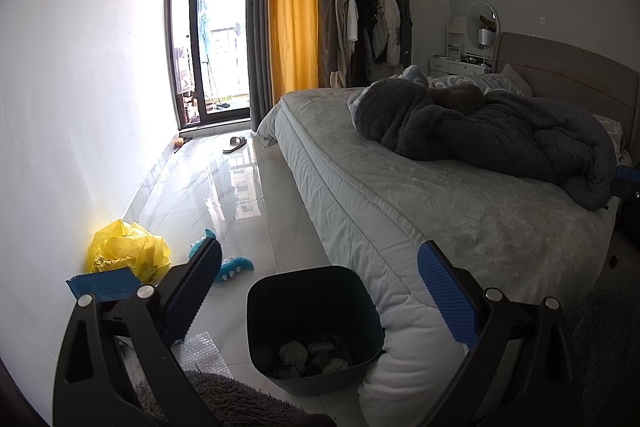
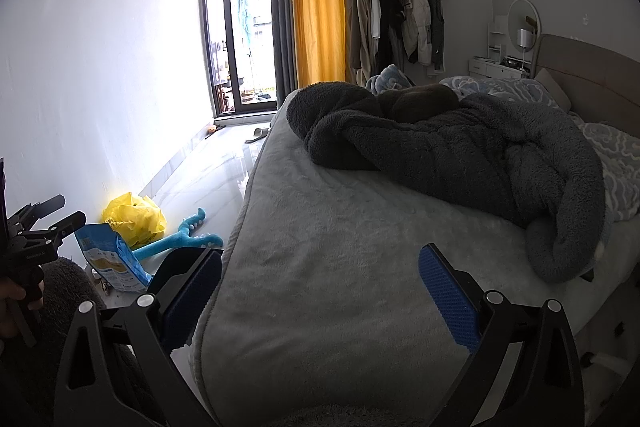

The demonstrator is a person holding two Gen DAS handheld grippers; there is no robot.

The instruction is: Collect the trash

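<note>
A dark bin (image 1: 312, 323) stands on the floor by the bed's corner with several crumpled scraps in its bottom. My left gripper (image 1: 320, 295) is open and empty, hovering above the bin. A crumpled yellow plastic bag (image 1: 128, 251) lies by the wall; it also shows in the right wrist view (image 2: 134, 217). A blue snack bag (image 2: 114, 259) stands beside it, its edge also showing in the left wrist view (image 1: 104, 285). A sheet of bubble wrap (image 1: 204, 351) lies left of the bin. My right gripper (image 2: 320, 291) is open and empty over the bed (image 2: 320, 307).
A blue plush toy (image 1: 228, 265) lies on the glossy tile floor (image 1: 240, 195). A grey shaggy rug (image 1: 224, 399) is at the near edge. A dark fleece blanket (image 2: 460, 155) is heaped on the bed. A slipper (image 1: 236, 145) lies near the balcony door.
</note>
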